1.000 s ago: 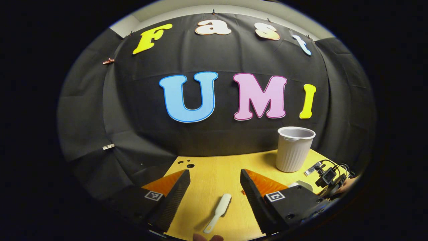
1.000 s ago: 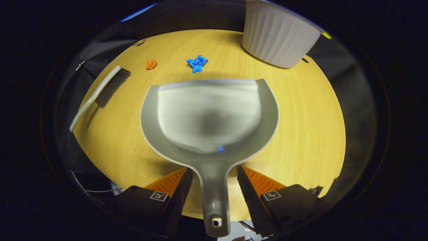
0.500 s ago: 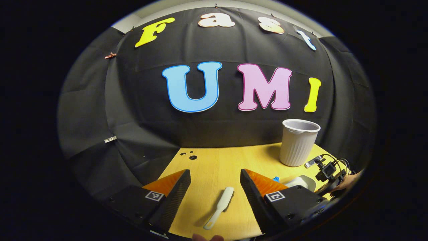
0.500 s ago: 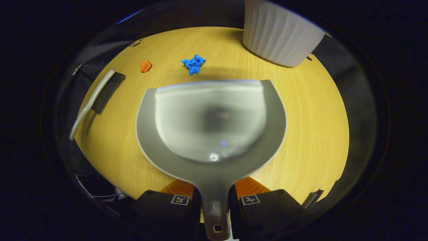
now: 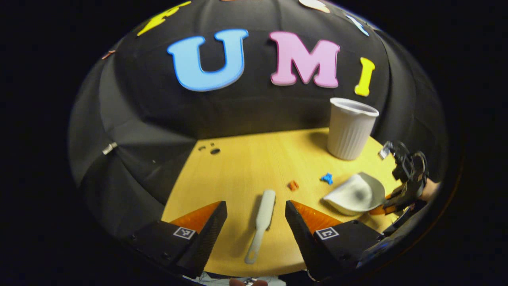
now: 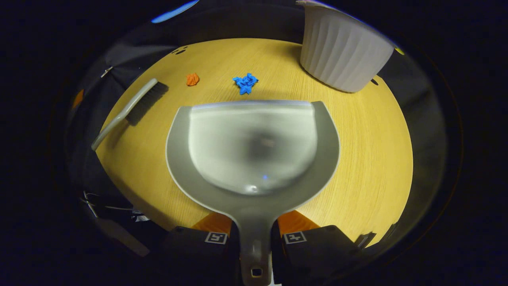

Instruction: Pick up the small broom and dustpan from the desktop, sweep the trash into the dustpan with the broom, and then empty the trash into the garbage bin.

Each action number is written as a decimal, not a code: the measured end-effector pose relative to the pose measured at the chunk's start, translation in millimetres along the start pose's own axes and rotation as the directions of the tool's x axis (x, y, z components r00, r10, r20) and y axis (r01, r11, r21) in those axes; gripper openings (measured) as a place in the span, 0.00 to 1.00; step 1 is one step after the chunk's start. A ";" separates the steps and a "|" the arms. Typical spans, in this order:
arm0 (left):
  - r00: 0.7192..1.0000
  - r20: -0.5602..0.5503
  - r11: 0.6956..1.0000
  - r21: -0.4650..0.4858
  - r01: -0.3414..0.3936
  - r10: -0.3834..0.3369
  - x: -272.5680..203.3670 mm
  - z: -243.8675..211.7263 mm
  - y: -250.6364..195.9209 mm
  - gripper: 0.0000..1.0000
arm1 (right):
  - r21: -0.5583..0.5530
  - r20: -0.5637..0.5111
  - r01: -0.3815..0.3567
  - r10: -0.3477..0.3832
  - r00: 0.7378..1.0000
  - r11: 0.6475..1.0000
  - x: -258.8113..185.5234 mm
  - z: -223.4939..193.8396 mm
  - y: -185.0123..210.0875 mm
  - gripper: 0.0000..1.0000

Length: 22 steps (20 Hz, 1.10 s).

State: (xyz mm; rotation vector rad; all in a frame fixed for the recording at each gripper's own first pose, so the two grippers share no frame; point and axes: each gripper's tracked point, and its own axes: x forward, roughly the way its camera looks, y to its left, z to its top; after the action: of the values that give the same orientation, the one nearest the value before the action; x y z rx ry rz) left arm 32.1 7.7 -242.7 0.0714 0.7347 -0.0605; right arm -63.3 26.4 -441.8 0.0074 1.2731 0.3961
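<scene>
Two grippers, right gripper (image 6: 254, 254) clamped on dustpan (image 6: 254, 159) handle, left gripper (image 5: 256, 222) spread wide above broom (image 5: 260, 222), apparently not touching, two paper scraps (image 6: 245, 83) beside garbage bin (image 5: 351, 127)

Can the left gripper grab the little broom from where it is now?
Probably yes. The left gripper is open, and the broom lies flat on the table right between its fingers, handle nearest. Nothing sits in the way; the orange scrap lies farther off.
</scene>
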 end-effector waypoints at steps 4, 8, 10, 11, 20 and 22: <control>0.965 -0.247 0.996 -0.046 0.079 -0.088 39.0 -52.4 -4.0 0.92 | 0.003 0.070 -0.001 0.001 0.998 1.000 -27.6 15.5 -4.3 0.36; 0.899 -0.426 0.994 -0.036 0.099 -0.105 74.2 -90.4 2.9 0.83 | -0.002 0.085 0.016 -0.016 0.996 1.000 -44.7 20.7 -9.9 0.36; 0.869 -0.484 0.994 -0.016 0.105 -0.099 87.0 -110.3 6.7 0.81 | 0.006 0.087 0.024 -0.024 0.996 1.000 -49.7 20.2 -11.6 0.36; 0.853 -0.512 0.994 -0.014 0.108 -0.099 93.3 -119.6 6.7 0.80 | 0.008 0.084 0.027 -0.028 0.996 1.000 -52.6 18.7 -12.5 0.36; 0.801 -0.594 0.994 0.024 0.109 -0.074 121.4 -143.3 11.6 0.50 | -0.026 0.031 0.026 -0.025 0.999 0.999 -60.2 8.3 -11.7 0.36; 0.790 -0.609 0.992 0.036 0.120 -0.073 120.3 -145.8 9.8 0.40 | -0.058 0.008 0.013 -0.013 1.000 0.998 -63.0 9.1 -10.7 0.36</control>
State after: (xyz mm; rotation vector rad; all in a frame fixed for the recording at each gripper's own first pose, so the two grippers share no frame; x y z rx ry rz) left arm 24.6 26.4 -430.9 0.1265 1.3878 -0.1687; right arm -66.6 -0.1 -383.0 -0.0488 1.2532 0.4219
